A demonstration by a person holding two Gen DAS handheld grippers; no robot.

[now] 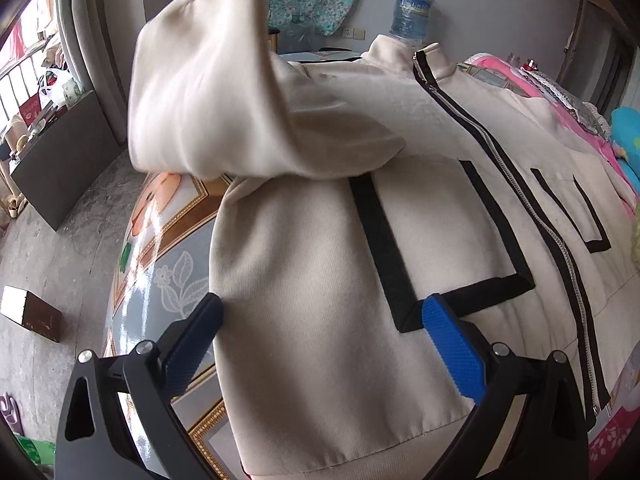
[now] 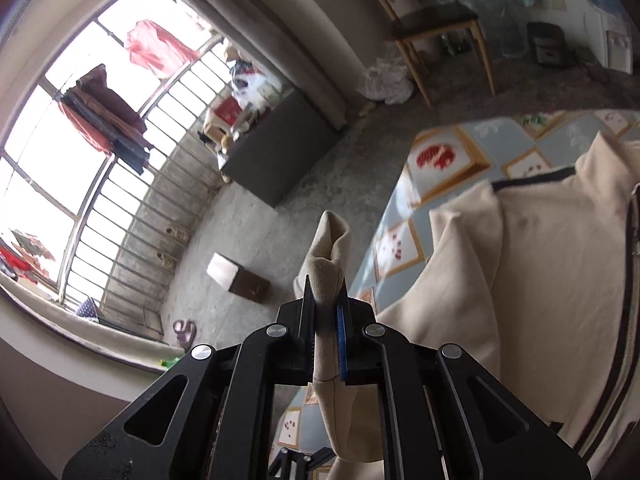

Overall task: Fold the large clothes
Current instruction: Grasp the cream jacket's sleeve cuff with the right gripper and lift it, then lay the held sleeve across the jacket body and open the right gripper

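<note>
Jacket (image 1: 320, 280) lies zipper-up across the desk (image 1: 160, 280), reaching its left edge. Right tongs (image 2: 326, 320) are clamped on the sleeve cuff (image 2: 330, 256), lifted, likely to fold it inward. Left tongs (image 1: 320, 332) hang spread apart over the hem, gripping nothing.

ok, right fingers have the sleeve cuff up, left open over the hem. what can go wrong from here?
1. The right gripper pinches only a narrow bunch of cuff; it may slip out mid-fold.
2. The raised sleeve could drag the jacket askew, since the open left gripper pins nothing.
3. The hem lies near the table edge.
</note>
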